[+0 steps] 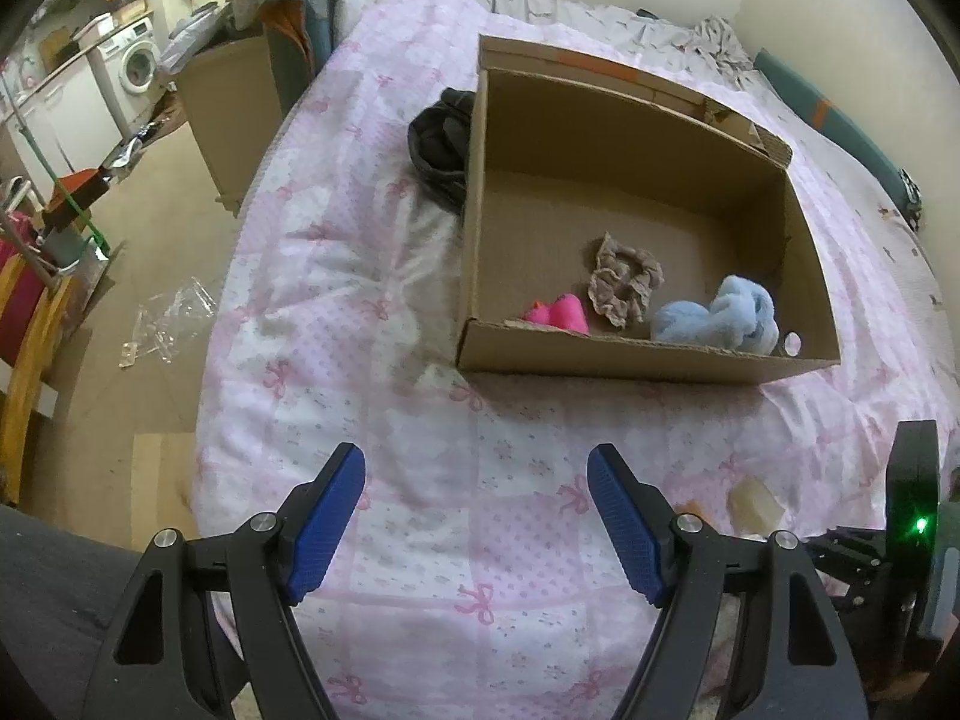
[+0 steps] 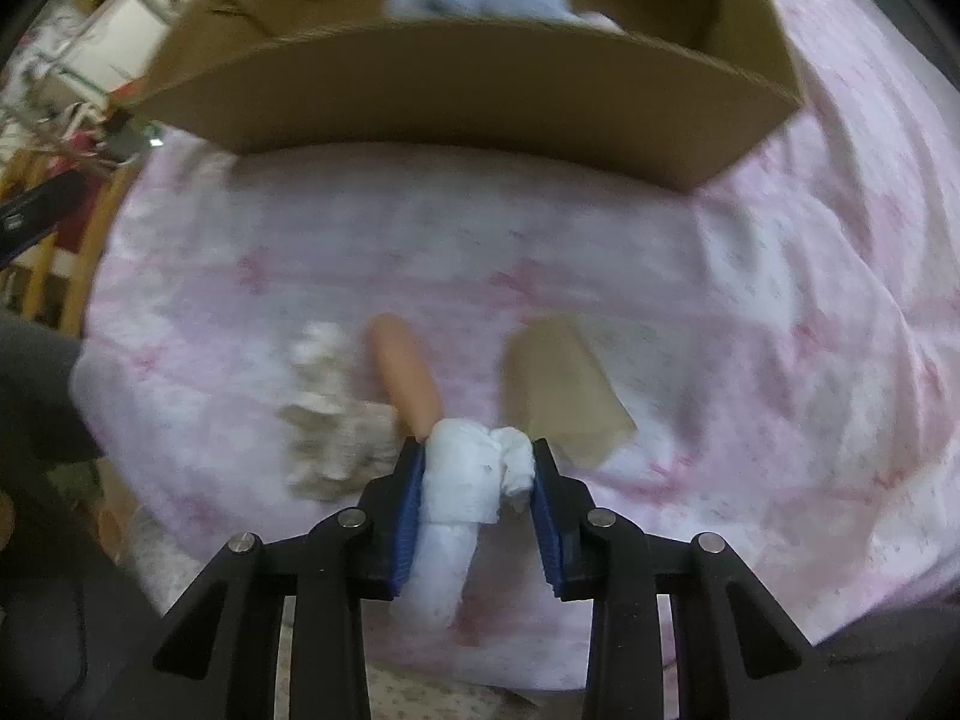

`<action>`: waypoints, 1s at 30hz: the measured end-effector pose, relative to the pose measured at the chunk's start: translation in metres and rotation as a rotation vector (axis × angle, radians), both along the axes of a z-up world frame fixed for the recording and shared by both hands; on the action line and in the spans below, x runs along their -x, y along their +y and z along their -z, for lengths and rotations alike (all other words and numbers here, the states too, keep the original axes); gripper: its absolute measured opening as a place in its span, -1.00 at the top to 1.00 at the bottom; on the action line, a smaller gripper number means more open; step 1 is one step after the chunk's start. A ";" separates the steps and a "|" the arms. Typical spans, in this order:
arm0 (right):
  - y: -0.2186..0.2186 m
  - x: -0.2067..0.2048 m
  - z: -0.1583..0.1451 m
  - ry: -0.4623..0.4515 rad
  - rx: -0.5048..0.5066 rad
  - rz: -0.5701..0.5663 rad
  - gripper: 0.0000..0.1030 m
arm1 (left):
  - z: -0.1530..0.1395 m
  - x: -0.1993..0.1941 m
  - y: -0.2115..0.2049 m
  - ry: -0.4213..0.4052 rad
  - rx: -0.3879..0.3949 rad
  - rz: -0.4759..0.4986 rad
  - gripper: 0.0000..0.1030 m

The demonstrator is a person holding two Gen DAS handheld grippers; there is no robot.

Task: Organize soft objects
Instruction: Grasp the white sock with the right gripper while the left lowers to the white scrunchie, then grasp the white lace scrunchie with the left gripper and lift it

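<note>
One cardboard box (image 1: 630, 360) stands on the pink-and-white quilt (image 1: 420, 510), and three soft things lie in it, near the front wall: a bright pink piece (image 1: 561, 313), a beige frilled scrunchie (image 1: 624, 287) and a fluffy pale blue toy (image 1: 720, 318). A dark garment (image 1: 438, 150) lies outside, against the left wall of the box.

The left gripper (image 1: 477, 516) hovers over the quilt with its two blue ribbed fingers (image 1: 327, 531) wide apart and nothing between them.

Only the right wrist view shows the things in front of the box: one white knotted cloth roll (image 2: 474, 480), one smooth orange tube shape (image 2: 405, 369), one flat beige folded piece (image 2: 561, 384) and one pale crumpled fabric (image 2: 327, 420). The right gripper (image 2: 477, 483) is closed on the white roll, both pads pressing its sides. This view is blurred, so finer textures cannot be told.
</note>
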State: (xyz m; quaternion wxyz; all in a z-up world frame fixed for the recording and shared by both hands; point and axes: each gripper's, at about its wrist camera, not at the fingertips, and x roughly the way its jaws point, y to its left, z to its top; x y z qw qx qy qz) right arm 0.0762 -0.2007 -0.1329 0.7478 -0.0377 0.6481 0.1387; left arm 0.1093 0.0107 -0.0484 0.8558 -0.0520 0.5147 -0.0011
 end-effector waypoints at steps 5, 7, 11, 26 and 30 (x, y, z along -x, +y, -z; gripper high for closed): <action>0.021 0.002 -0.002 0.000 -0.096 -0.079 0.37 | 0.002 0.000 -0.005 0.003 -0.009 0.012 -0.45; 0.028 0.002 -0.009 -0.013 -0.178 -0.107 0.37 | 0.003 0.000 -0.004 0.003 -0.007 0.010 -0.45; 0.028 0.002 -0.033 -0.116 -0.228 -0.105 0.37 | 0.011 -0.002 -0.004 0.041 0.033 0.013 -0.45; -0.007 -0.018 -0.045 -0.204 -0.249 0.084 0.39 | 0.078 -0.009 -0.059 0.308 0.125 0.225 -0.32; -0.015 -0.019 -0.044 -0.200 -0.254 0.104 0.39 | 0.090 -0.009 -0.067 0.325 0.078 0.238 0.11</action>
